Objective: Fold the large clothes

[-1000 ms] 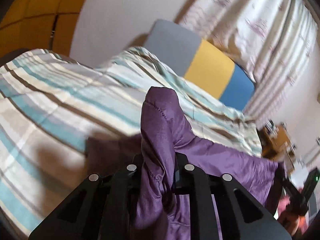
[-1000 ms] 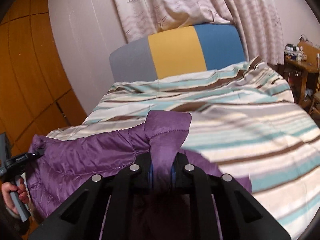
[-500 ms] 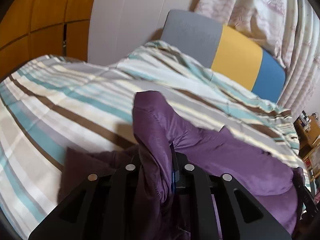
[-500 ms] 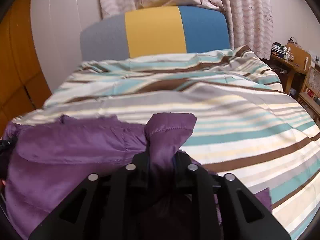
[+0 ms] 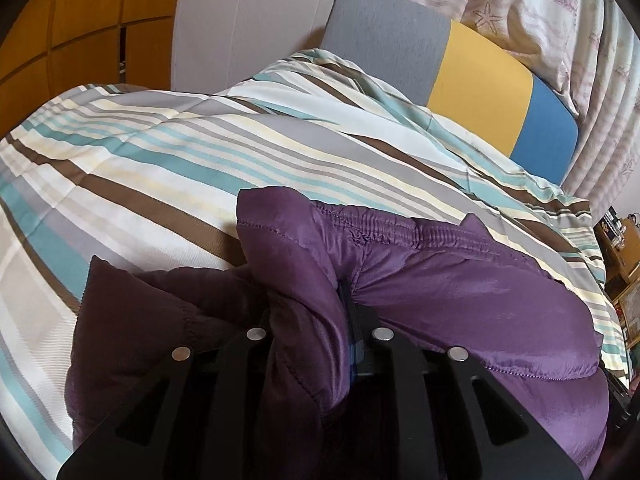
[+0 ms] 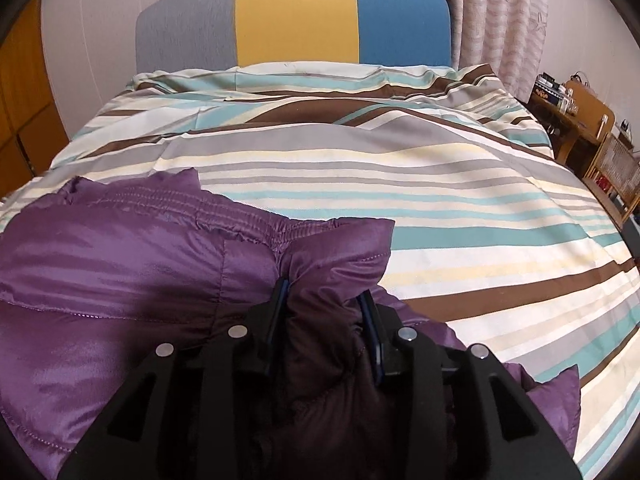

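1. Purple padded jacket [image 5: 460, 292] lies on striped duvet [image 5: 168, 168], on the near part of the bed, well short of the headboard [image 6: 296, 16]; quilted, shiny shell, elastic hem bunched along the edge facing the headboard.
2. L gripper [image 5: 310, 300]: jaws just starting to part, w/ a thick fold of jacket corner between them & the pads seemingly on it. R gripper [image 6: 324, 300]: jaws opening, visibly wider, fabric bundle sits loose between the blue pads.
3. Step, by my read: folded edge laid down, both corners being let go.
4. Risk a: uneven release. R lets go ahead of L; if L pulls back w/ cloth caught, that corner drags away from the headboard & the fold skews.
5. Risk b: puffy fill springs back. Both corners stand up as humps, not flat, so the fold may reopen once free.
6. Risk c: slick shell on smooth duvet, so top layer could slide off the lower layer; darker lining already pokes out at both outer sides of the jacket.
7. Risk d: stitching or elastic hem snagging on a pad edge during retreat. Can't tell if anything is hooked; cloth hides the tips.
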A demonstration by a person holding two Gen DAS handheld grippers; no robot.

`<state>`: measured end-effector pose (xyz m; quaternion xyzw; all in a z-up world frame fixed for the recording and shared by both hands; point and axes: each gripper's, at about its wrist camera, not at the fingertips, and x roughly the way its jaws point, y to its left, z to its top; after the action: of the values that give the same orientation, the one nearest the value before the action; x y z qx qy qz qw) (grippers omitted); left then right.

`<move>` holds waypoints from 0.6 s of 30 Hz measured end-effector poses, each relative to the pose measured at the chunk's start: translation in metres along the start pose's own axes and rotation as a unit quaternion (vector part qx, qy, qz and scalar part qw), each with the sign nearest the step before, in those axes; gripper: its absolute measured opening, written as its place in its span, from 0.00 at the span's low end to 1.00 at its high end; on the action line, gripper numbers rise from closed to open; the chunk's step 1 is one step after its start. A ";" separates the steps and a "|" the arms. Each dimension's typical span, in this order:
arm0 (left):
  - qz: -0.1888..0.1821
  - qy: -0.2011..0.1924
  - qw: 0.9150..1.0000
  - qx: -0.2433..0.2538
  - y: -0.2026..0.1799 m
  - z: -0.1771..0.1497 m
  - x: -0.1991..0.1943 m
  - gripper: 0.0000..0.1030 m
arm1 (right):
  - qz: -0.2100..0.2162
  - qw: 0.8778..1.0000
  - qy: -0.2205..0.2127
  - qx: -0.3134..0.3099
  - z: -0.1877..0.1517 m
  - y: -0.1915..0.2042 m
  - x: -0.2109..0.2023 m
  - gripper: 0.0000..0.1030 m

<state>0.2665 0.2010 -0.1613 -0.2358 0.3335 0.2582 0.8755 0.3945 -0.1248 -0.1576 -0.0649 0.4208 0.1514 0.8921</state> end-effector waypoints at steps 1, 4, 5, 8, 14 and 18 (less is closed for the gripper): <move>0.000 0.000 1.000 -0.001 0.000 0.000 0.000 0.18 | -0.001 1.000 0.000 -0.001 0.000 0.000 0.001 0.33; -0.002 0.001 1.000 -0.003 0.000 0.000 -0.002 0.20 | -0.009 1.000 -0.001 0.001 0.000 -0.001 0.001 0.39; 0.002 0.001 1.000 -0.003 0.000 0.001 -0.003 0.24 | -0.013 1.000 -0.001 0.002 0.000 -0.002 0.001 0.40; 0.022 0.006 1.000 -0.003 -0.002 0.005 -0.011 0.50 | -0.013 1.000 -0.001 0.004 0.001 -0.002 0.002 0.42; 0.006 -0.094 0.996 -0.005 -0.023 0.003 -0.085 0.96 | -0.013 1.000 -0.002 0.007 0.001 -0.003 0.001 0.44; -0.002 -0.102 0.993 0.064 -0.069 0.000 -0.101 0.96 | -0.014 1.000 -0.002 0.008 0.001 -0.003 0.000 0.45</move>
<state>0.2437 0.1192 -0.0729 -0.1525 0.2582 0.2569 0.9188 0.3964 -0.1274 -0.1575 -0.0637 0.4190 0.1358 0.8955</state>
